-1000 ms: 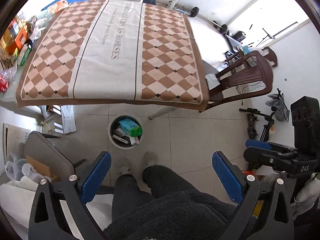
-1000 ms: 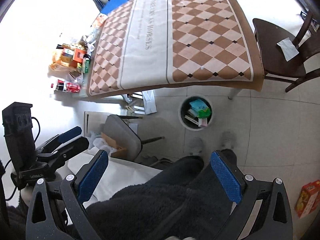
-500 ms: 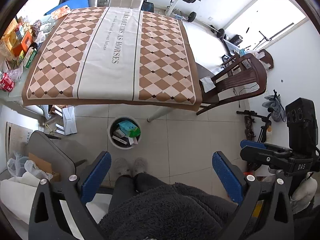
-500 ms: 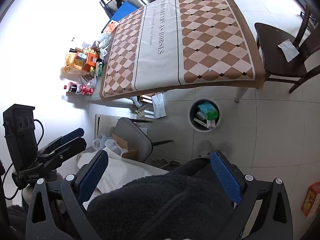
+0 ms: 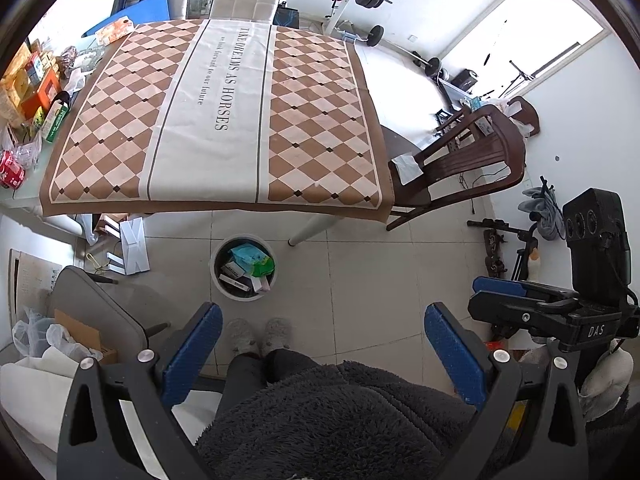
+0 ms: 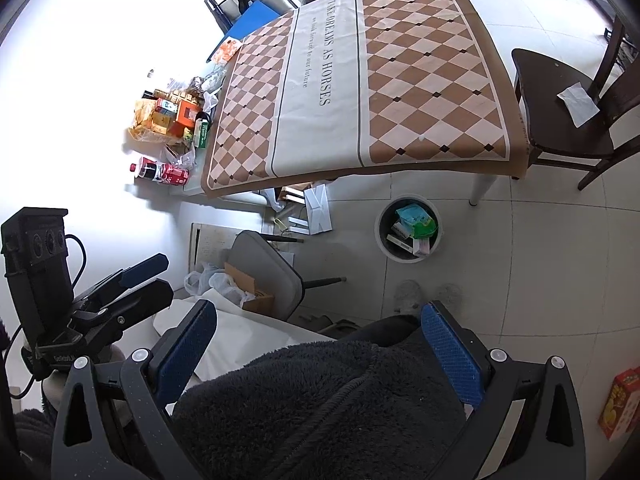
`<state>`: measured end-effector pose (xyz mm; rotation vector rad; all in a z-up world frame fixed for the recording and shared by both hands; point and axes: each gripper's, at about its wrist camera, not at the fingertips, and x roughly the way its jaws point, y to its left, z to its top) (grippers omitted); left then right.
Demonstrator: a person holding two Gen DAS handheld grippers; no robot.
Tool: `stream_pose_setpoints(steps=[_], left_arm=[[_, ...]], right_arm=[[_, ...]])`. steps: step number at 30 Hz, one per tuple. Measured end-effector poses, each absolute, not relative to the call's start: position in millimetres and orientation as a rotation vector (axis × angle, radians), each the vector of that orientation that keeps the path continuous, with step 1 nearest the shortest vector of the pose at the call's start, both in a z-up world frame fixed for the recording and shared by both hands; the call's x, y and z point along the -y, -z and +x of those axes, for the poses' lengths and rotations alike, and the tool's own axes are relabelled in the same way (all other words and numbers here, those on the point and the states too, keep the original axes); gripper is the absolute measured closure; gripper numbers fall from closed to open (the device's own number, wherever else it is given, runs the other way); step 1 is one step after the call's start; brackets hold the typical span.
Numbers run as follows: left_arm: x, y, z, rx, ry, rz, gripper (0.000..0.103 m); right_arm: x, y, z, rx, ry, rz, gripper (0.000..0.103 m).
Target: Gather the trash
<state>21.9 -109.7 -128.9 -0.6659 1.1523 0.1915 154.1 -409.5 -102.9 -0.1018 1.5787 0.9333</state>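
A round trash bin (image 5: 222, 280) stands on the tiled floor by the table's near edge, holding boxes and a green packet (image 5: 253, 258); it also shows in the right wrist view (image 6: 384, 242). My left gripper (image 5: 322, 354) is open and empty, held high above the floor over the person's dark fleece. My right gripper (image 6: 318, 346) is open and empty too. Each gripper appears at the edge of the other's view. The checkered tablecloth (image 5: 216, 120) is bare.
Boxes, bags and a red bottle (image 6: 160, 170) crowd the table's left side. A dark wooden chair (image 5: 460, 168) with a paper on its seat stands right of the table. A grey chair (image 5: 92, 308) and a carton are near left. A snack box (image 6: 618, 404) lies on the floor.
Both grippers have drawn up and back from the table, so the table and bin look smaller and more of the room shows. Both stay open and empty.
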Motion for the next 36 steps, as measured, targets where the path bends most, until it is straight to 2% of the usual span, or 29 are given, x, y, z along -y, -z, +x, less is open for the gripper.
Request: stream_pose_setpoints(steps=[36], left_arm=[[118,124,18,-1.122,-0.197,-0.709,0.0]], right_arm=[[419,99,152,-1.592,-0.928,-0.146,0.0]])
